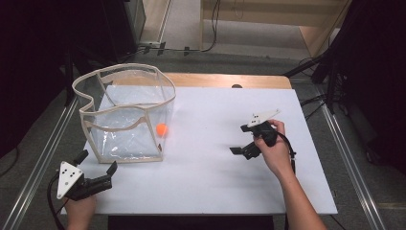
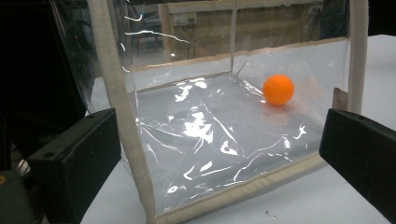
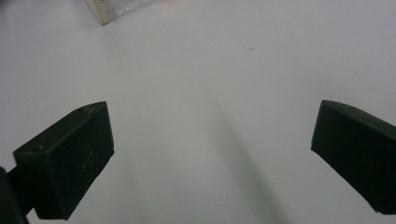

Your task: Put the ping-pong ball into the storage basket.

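Observation:
A clear plastic bag (image 1: pixel 125 114) with beige trim stands open on the left of the white table (image 1: pixel 215 172). Inside it, at its near right corner, lies an orange ball (image 1: pixel 162 129). My left gripper (image 1: pixel 98 161) is open at the table's front left, just short of the bag's near wall. In the left gripper view its wide-apart jaws frame the bag's beige edge (image 2: pixel 122 112), and the ball (image 2: pixel 278 89) shows through the plastic. My right gripper (image 1: pixel 240 139) is open at mid-right, pointing left over bare table. Nothing lies between its jaws (image 3: pixel 212 158).
A wooden strip (image 1: pixel 225 80) runs along the table's far edge. Metal rails (image 1: pixel 352 163) flank both sides, and cables lie on the floor at right. The bag's bottom corner (image 3: pixel 100 11) shows at the top left of the right gripper view.

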Motion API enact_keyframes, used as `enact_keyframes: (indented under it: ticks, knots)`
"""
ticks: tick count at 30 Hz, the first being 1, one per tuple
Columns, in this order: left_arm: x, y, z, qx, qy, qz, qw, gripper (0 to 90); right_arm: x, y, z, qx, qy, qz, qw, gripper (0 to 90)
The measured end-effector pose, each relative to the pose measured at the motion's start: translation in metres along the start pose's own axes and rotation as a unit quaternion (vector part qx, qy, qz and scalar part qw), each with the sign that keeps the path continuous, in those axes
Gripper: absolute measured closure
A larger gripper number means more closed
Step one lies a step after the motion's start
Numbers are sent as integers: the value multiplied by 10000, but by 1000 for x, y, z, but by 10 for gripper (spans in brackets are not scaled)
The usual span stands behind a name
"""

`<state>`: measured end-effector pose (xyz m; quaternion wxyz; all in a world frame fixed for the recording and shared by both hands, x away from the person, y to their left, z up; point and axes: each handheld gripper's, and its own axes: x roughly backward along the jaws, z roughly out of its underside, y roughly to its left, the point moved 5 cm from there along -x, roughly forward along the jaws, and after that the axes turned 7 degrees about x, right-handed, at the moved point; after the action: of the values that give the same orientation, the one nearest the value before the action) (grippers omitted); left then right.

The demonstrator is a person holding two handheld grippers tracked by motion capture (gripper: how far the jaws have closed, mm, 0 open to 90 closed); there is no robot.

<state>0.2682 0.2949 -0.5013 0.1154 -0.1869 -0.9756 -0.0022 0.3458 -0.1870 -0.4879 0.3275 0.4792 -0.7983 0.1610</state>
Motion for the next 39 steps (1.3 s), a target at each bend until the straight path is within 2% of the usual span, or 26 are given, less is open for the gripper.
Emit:
enact_keyframes:
  ticks: [20,28,39]
  knots:
    - [0,0,0,1,0,-7,10000,0,21,-2,45,-329,-418,317,9981,0]
    - [0,0,0,-1,1,-5,10000,0,31,-1,65,-456,-661,412,9959,0]
    - [0,-1,0,-7,10,-15,10000,0,46,0,89,-669,-864,584,9923,0]
